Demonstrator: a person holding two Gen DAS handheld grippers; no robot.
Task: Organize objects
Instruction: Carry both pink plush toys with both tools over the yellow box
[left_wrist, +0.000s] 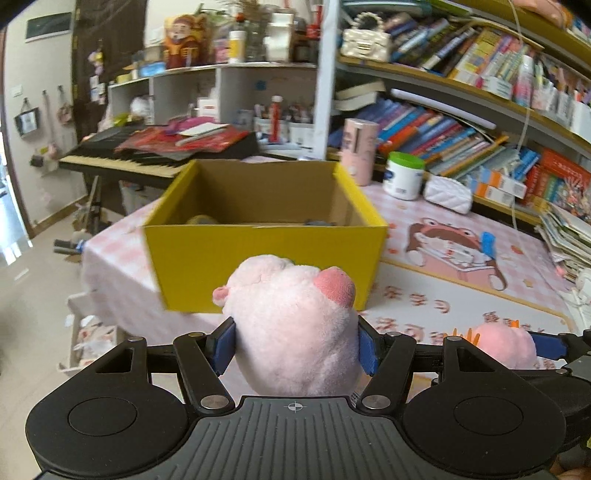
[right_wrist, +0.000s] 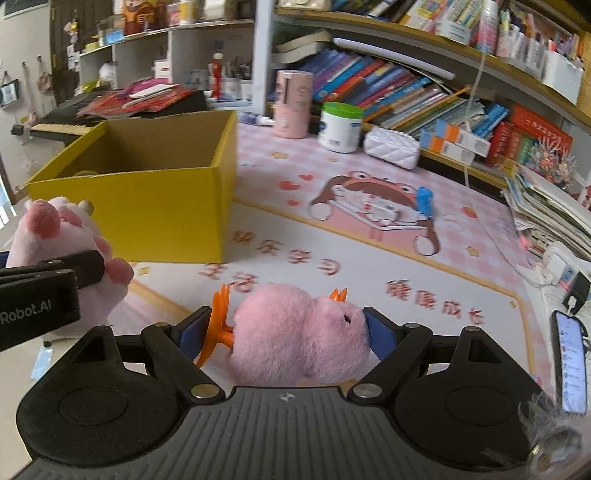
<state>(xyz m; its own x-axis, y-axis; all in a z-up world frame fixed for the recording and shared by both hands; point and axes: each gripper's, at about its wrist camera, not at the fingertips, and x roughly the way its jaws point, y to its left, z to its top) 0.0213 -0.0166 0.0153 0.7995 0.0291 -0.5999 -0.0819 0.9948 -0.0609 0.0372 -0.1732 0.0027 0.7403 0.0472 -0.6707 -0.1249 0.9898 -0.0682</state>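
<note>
My left gripper (left_wrist: 297, 345) is shut on a pale pink plush pig (left_wrist: 291, 325), held in front of the yellow cardboard box (left_wrist: 266, 266); the pig also shows in the right wrist view (right_wrist: 59, 243). My right gripper (right_wrist: 288, 330) is shut on a darker pink plush bird with orange feet (right_wrist: 295, 332), held above the desk mat to the right of the box (right_wrist: 147, 206). The bird shows at the right in the left wrist view (left_wrist: 506, 343). The box is open on top with some small items inside, mostly hidden.
A pink patterned desk mat (right_wrist: 369, 251) covers the table. A pink tin (right_wrist: 293, 103), white jar with green lid (right_wrist: 340, 127) and white quilted pouch (right_wrist: 391, 147) stand at the back by bookshelves. A phone (right_wrist: 570, 365) and stacked papers (right_wrist: 546, 210) lie right. A keyboard (left_wrist: 122, 158) stands behind the box.
</note>
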